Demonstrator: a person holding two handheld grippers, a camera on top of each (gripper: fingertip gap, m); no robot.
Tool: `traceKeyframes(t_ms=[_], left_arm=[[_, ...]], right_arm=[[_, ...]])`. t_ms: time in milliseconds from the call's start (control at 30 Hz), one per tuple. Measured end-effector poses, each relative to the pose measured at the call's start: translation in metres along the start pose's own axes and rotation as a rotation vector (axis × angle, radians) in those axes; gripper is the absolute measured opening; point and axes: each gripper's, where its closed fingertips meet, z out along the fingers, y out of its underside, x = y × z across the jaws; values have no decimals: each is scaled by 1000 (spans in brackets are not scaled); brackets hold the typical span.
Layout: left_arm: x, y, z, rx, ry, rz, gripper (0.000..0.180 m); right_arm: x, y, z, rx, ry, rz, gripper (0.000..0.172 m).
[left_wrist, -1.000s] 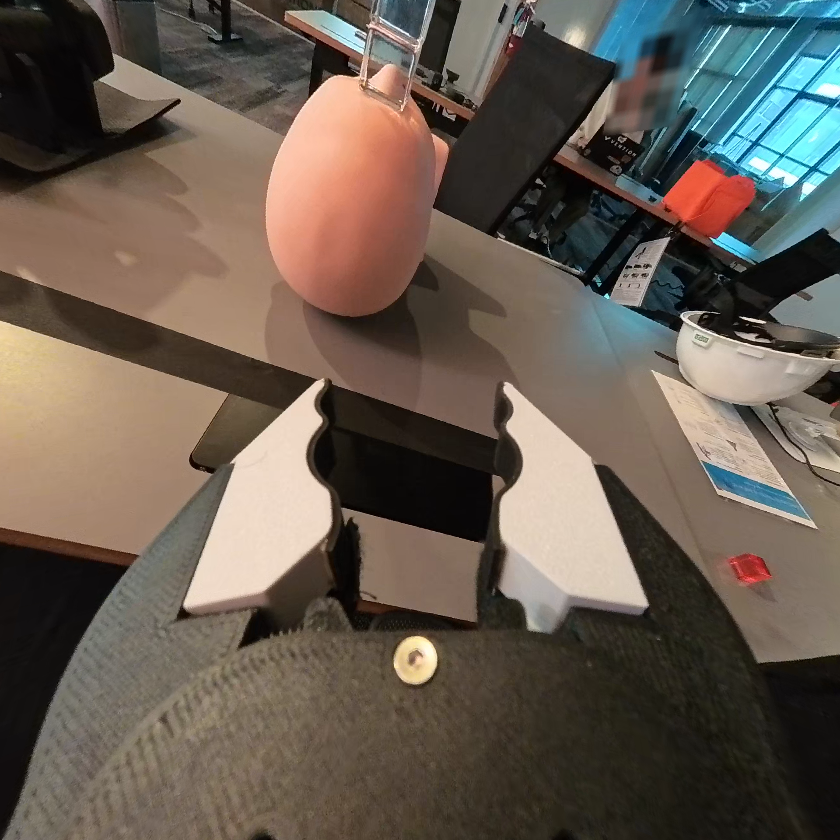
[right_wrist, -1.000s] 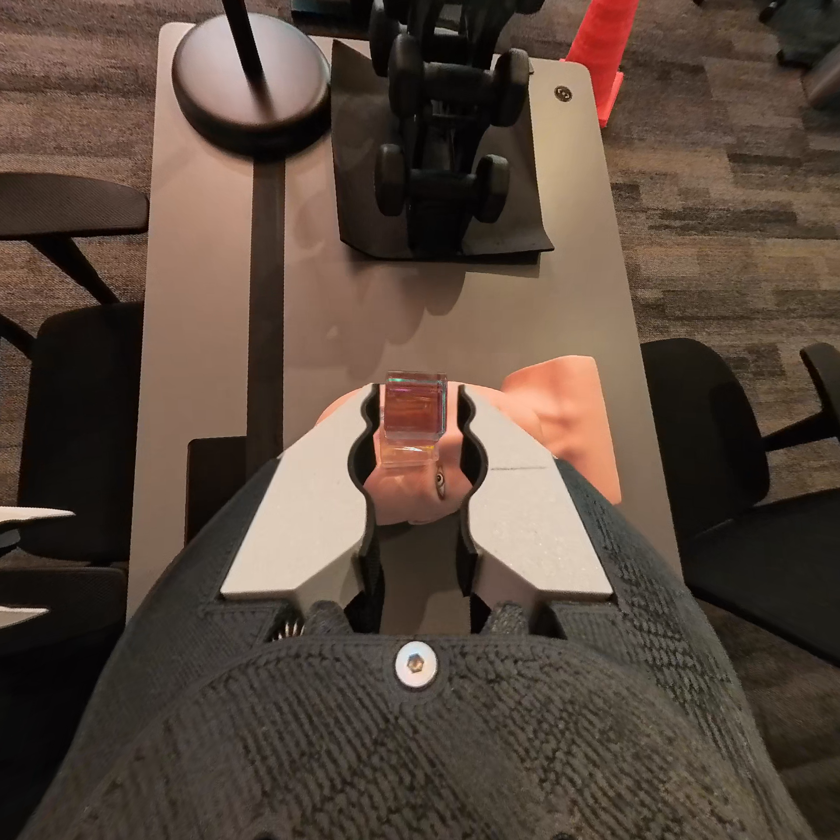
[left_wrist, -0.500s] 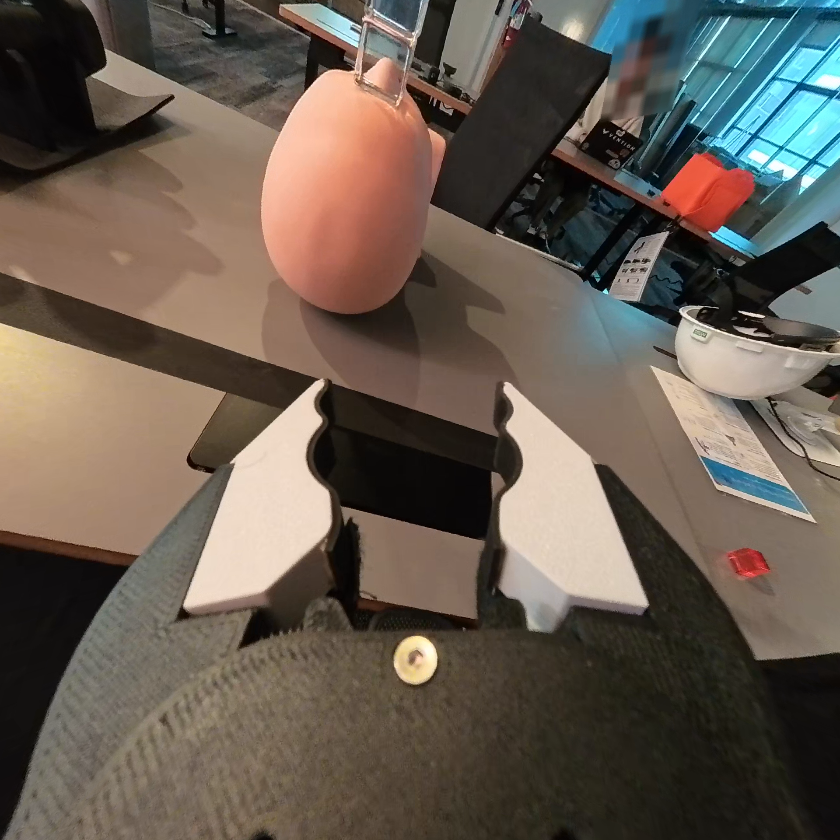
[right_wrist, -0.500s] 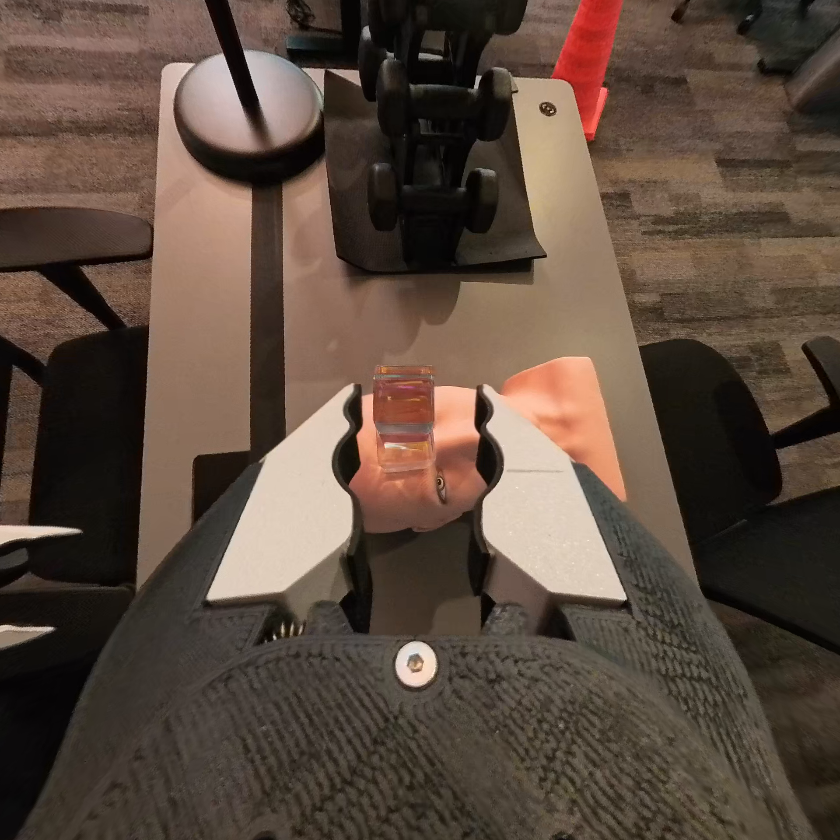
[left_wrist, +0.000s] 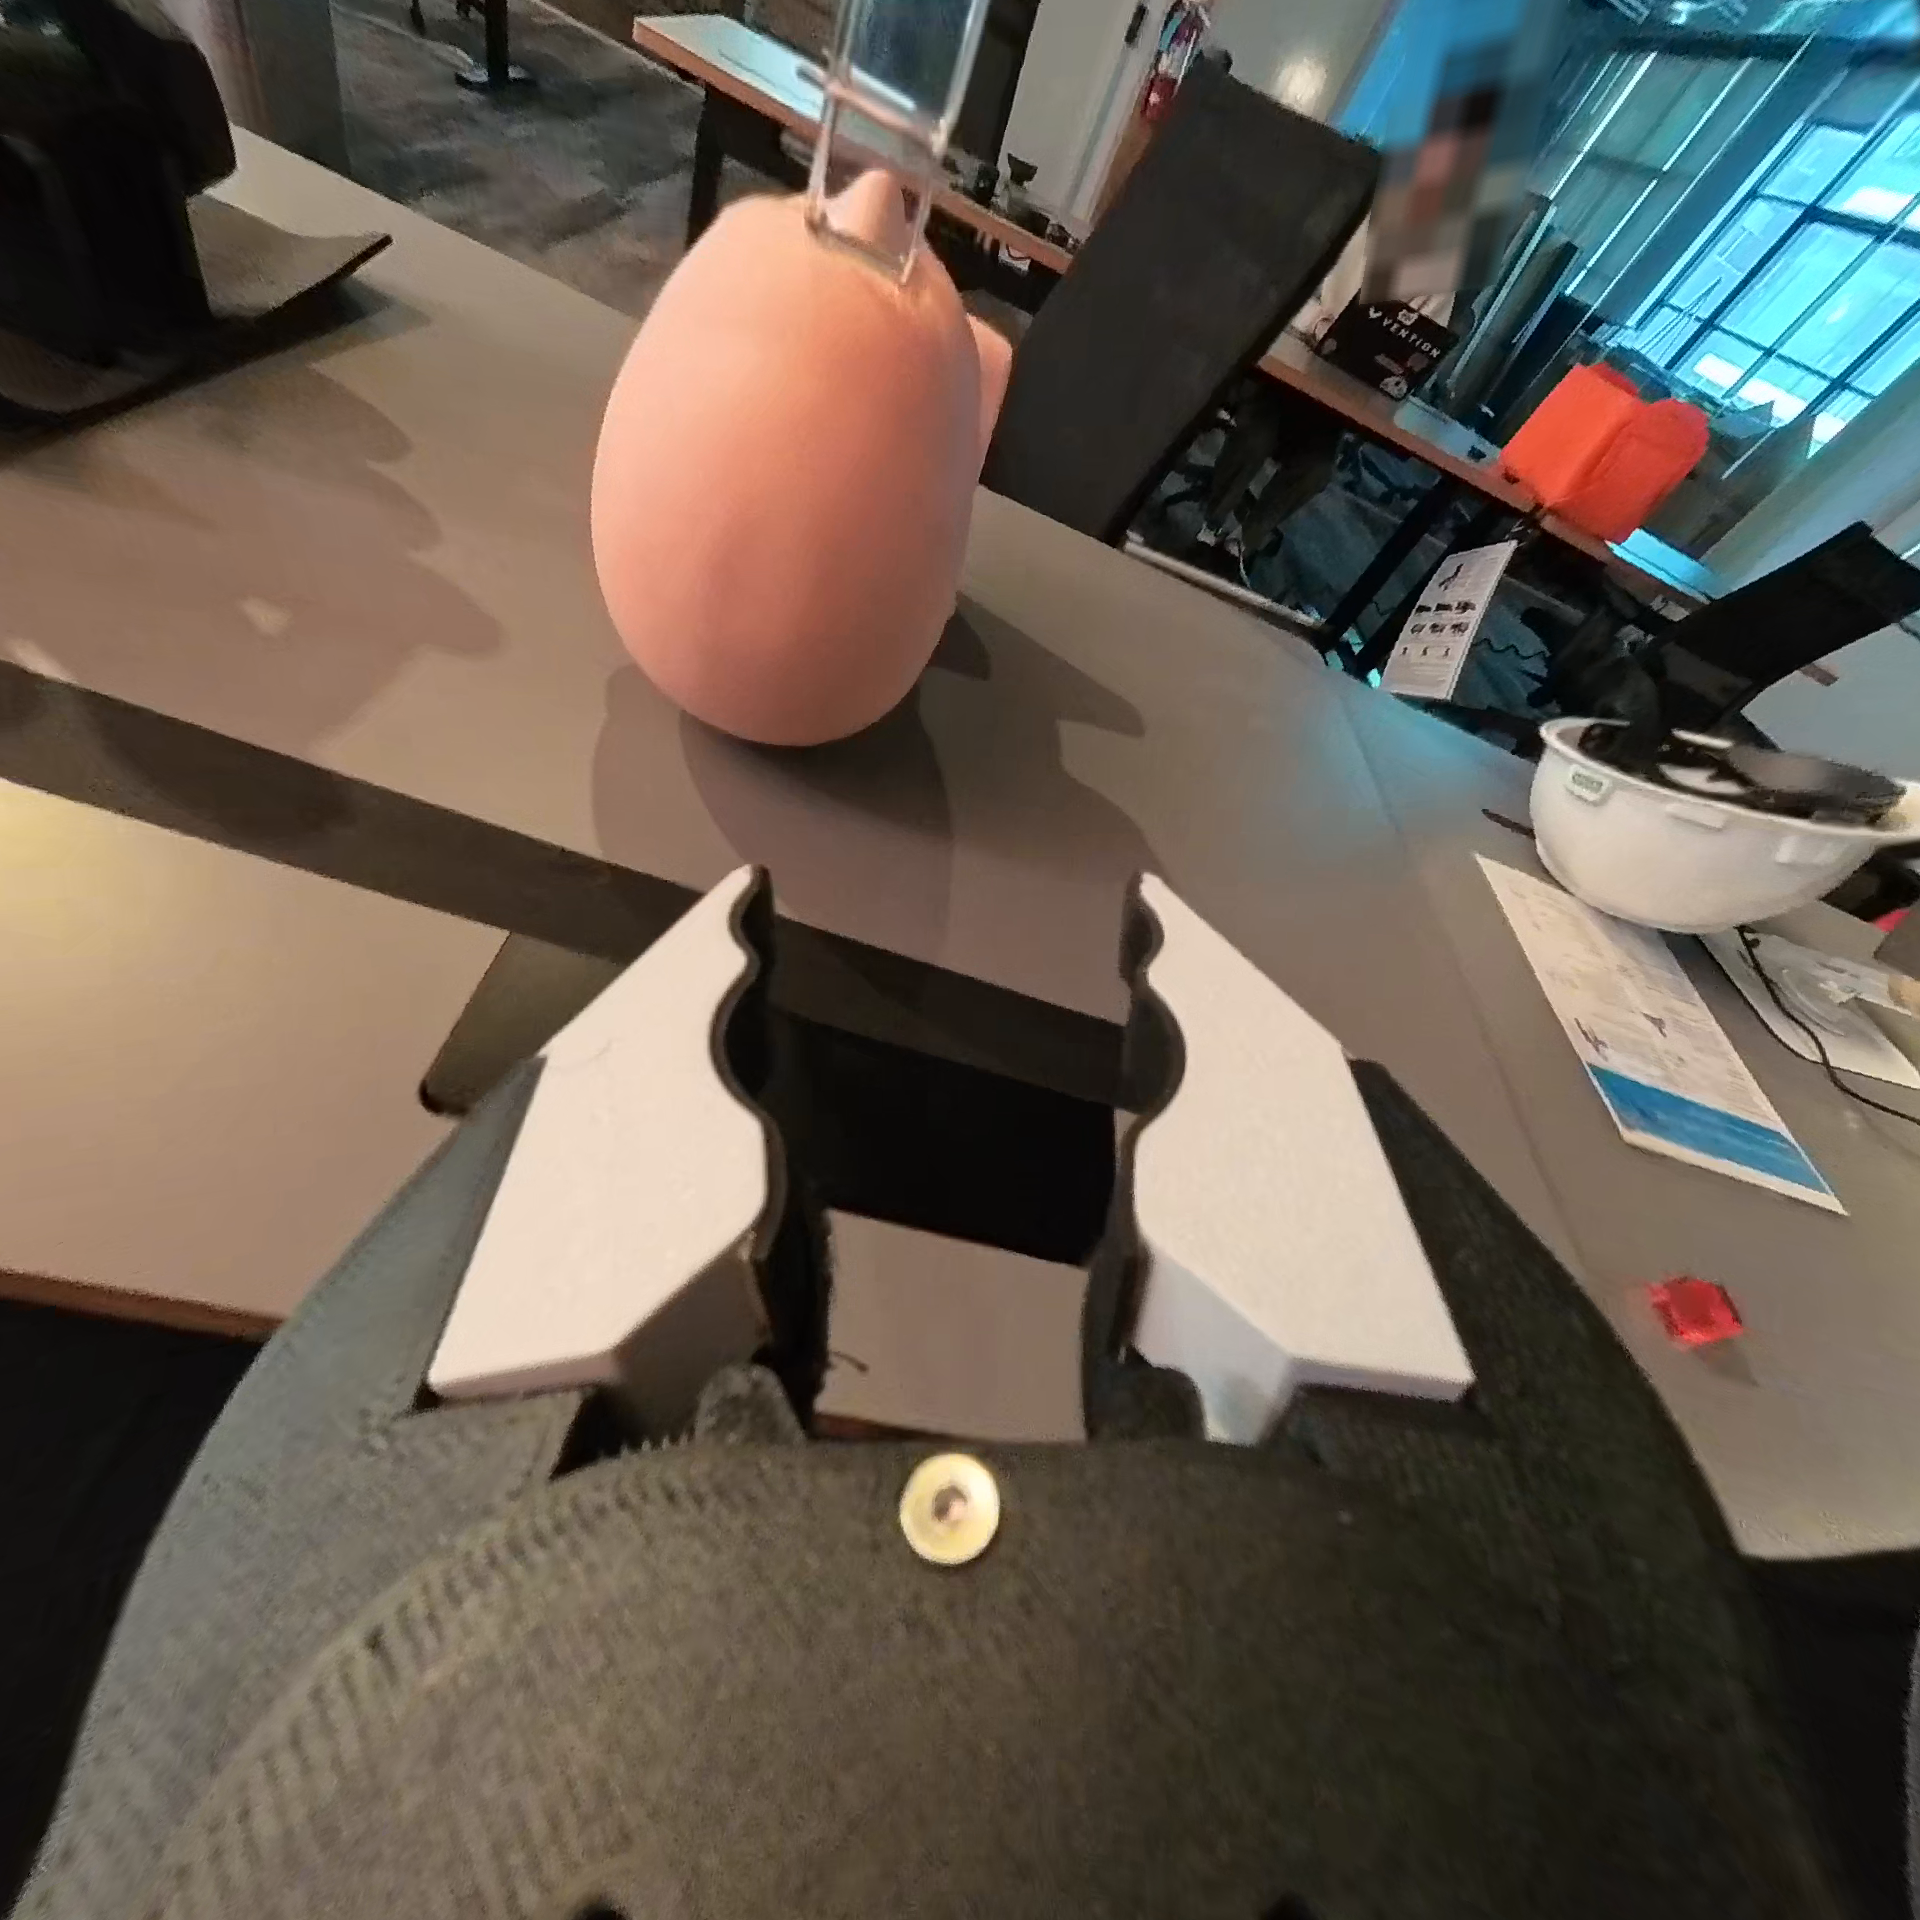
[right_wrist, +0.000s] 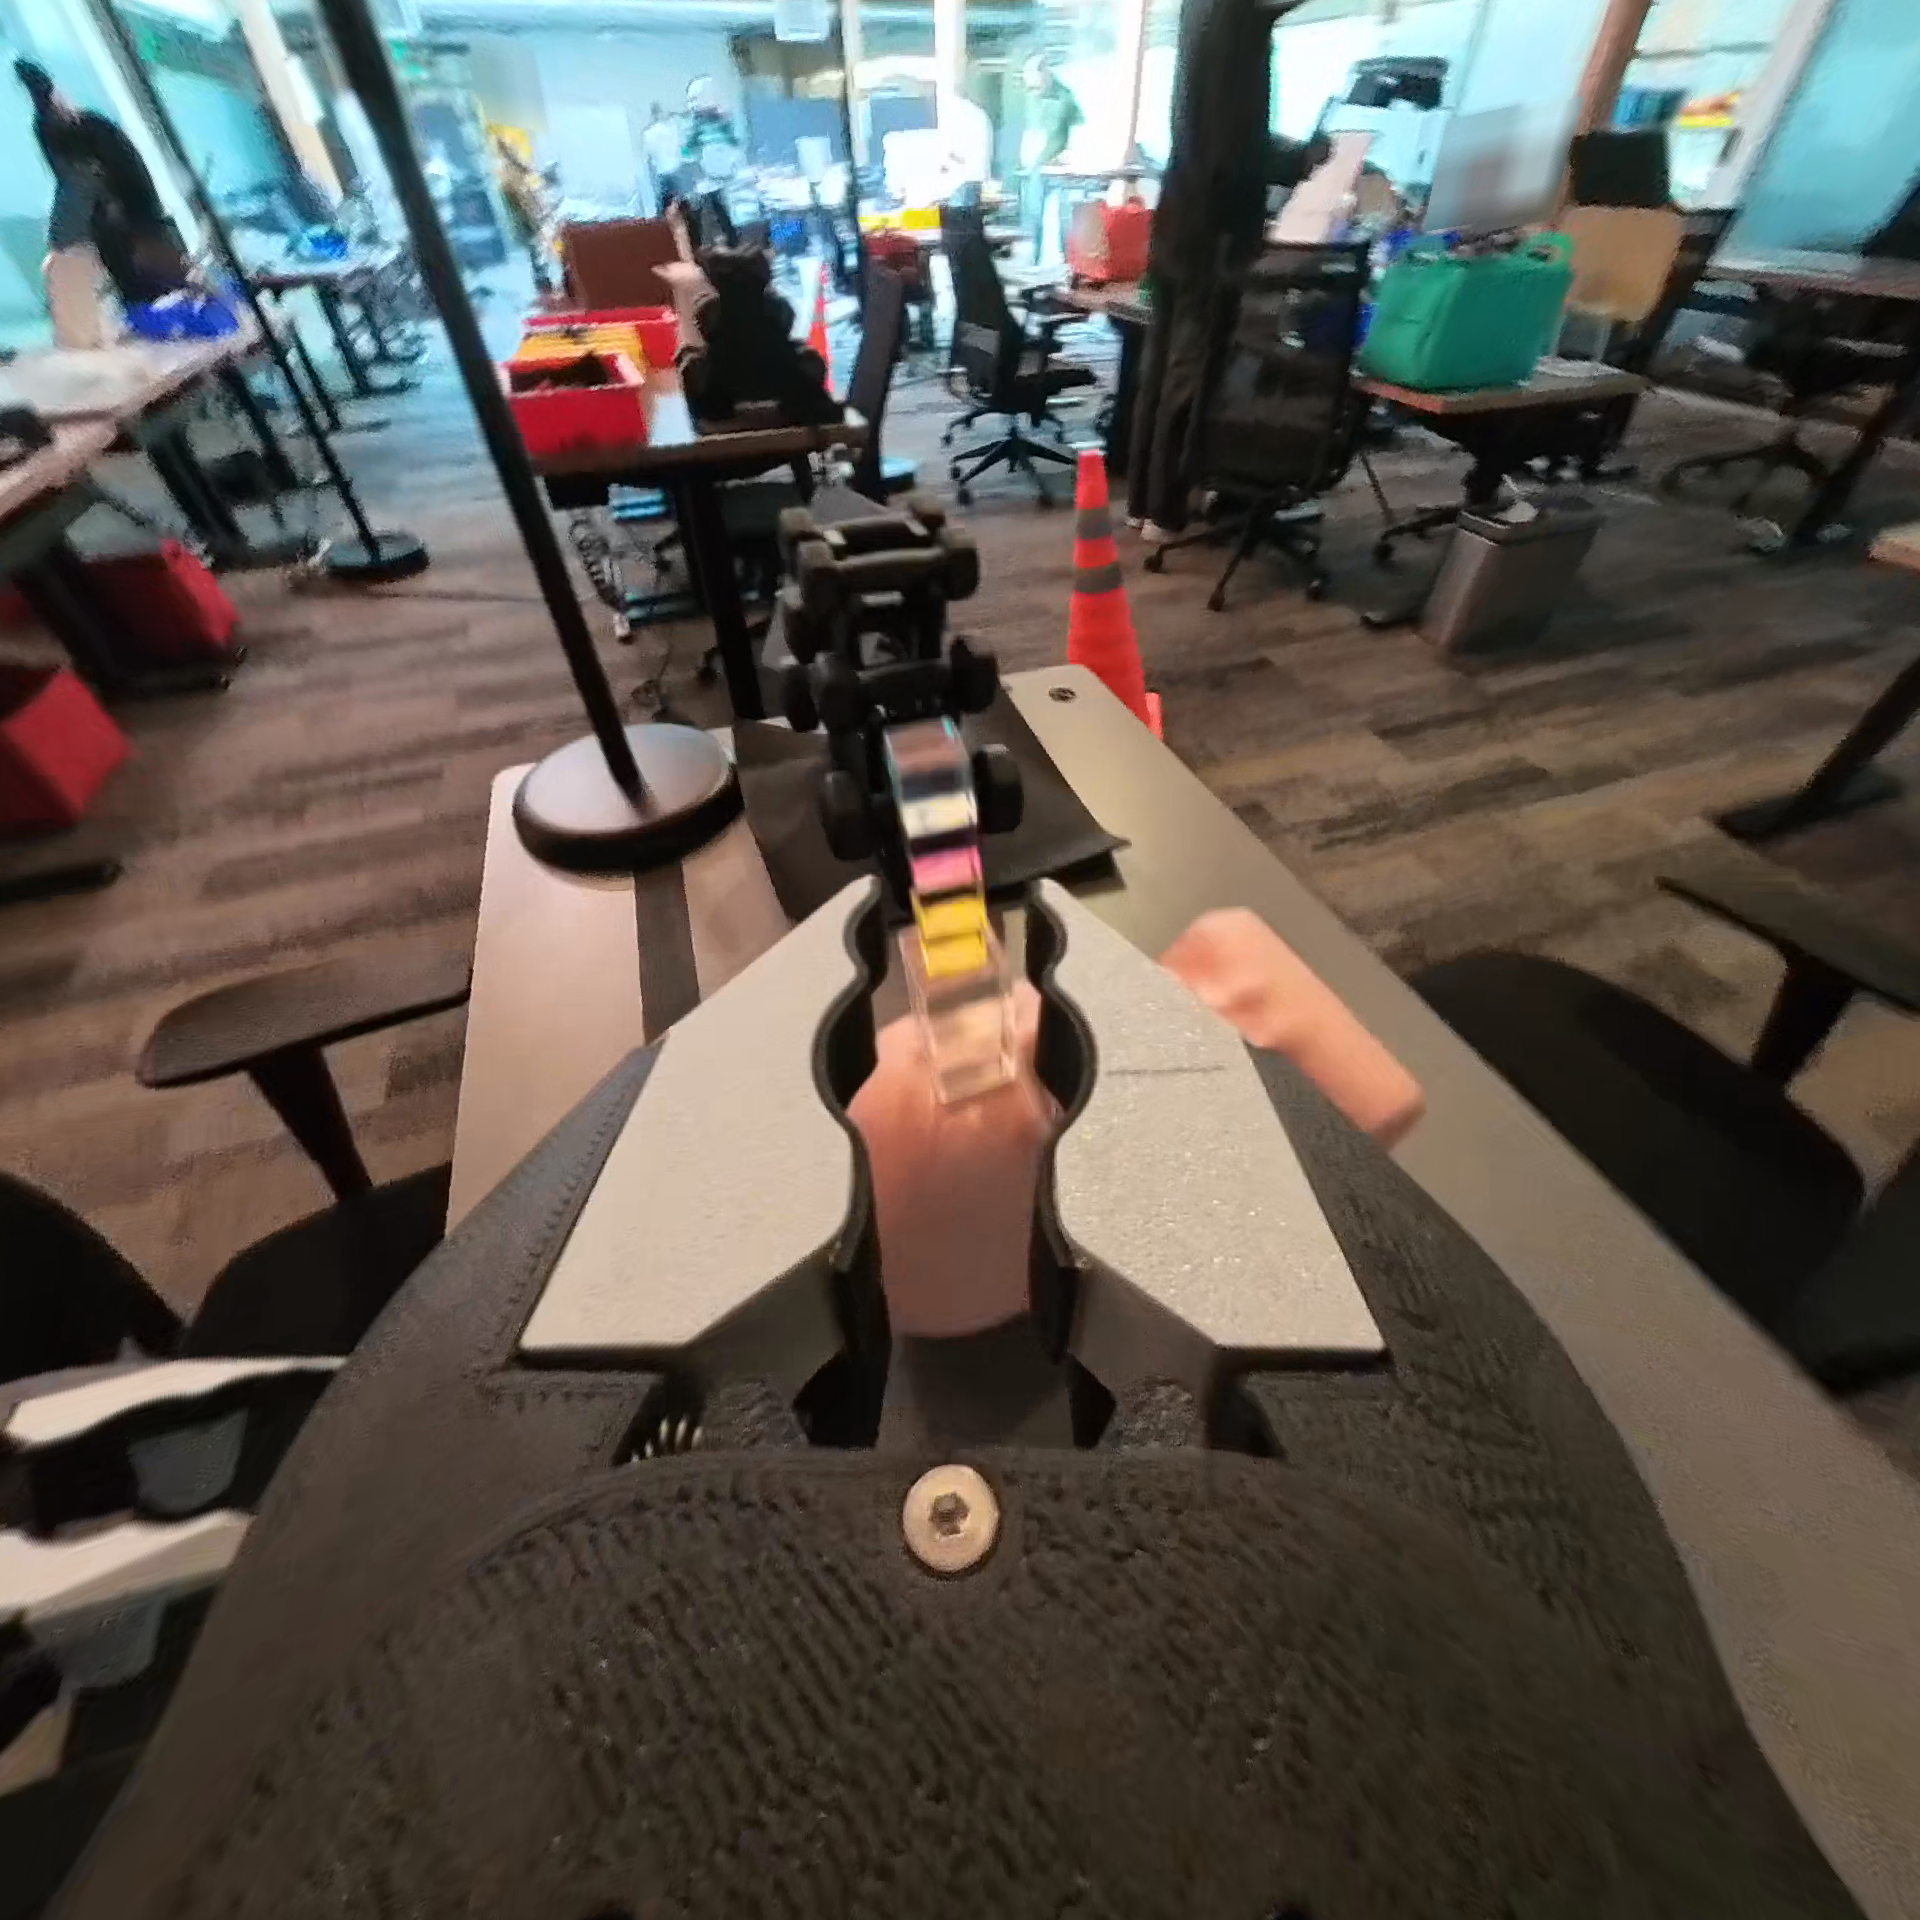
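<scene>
hovering low over the near edge of the bench (left_wrist: 260, 520), my left gripper (left_wrist: 945, 914) is spread wide and has nothing in it. between its fingers i see only a black panel (left_wrist: 935, 1101) set into the bench top and the grey surface past it. straight ahead, apart from the fingertips, a pink head form (left_wrist: 790, 488) stands on the bench, smooth and egg-shaped from this side. a clear stack (left_wrist: 883, 135) rises from its crown and runs out of the top of the view. off to the right lie a leaflet (left_wrist: 1662, 1060), a white helmet (left_wrist: 1683, 842) turned upside down, and a small red cube (left_wrist: 1694, 1311), all well apart from the form.

my right gripper (right_wrist: 956, 904) is above the form, looking along the bench, with its fingers drawn in to a narrow gap. the stack stands up between the fingertips: its clear foot sits on the pink crown and its iridescent upper blocks, yellow then pink then silvery, reach past the tips. the picture is blurred there, so i cannot tell whether the pads press on the stack or only flank it. to the right of the fingers a pink part of the form juts out. farther along the bench are a dumbbell rack (right_wrist: 883, 623) on a black mat and a lamp base (right_wrist: 623, 795).
</scene>
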Motion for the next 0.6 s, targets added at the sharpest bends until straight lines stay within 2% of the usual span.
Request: traceKeyframes(t_ms=[133, 300, 367, 467, 600], left_arm=[[-6, -35, 25, 25, -11, 51, 43], [-15, -109, 74, 105, -9, 145, 0], [-21, -139, 97, 119, -14, 179, 0], [-26, -175, 132, 110, 12, 214, 0], [-30, -196, 174, 52, 4, 261, 0]], right_arm=[[10, 75, -39, -22, 80, 152, 0], [1, 165, -75, -155, 136, 219, 0], [-1, 189, -86, -186, 146, 279, 0], [2, 207, -97, -198, 170, 332, 0], [14, 214, -109, -194, 241, 350, 0]])
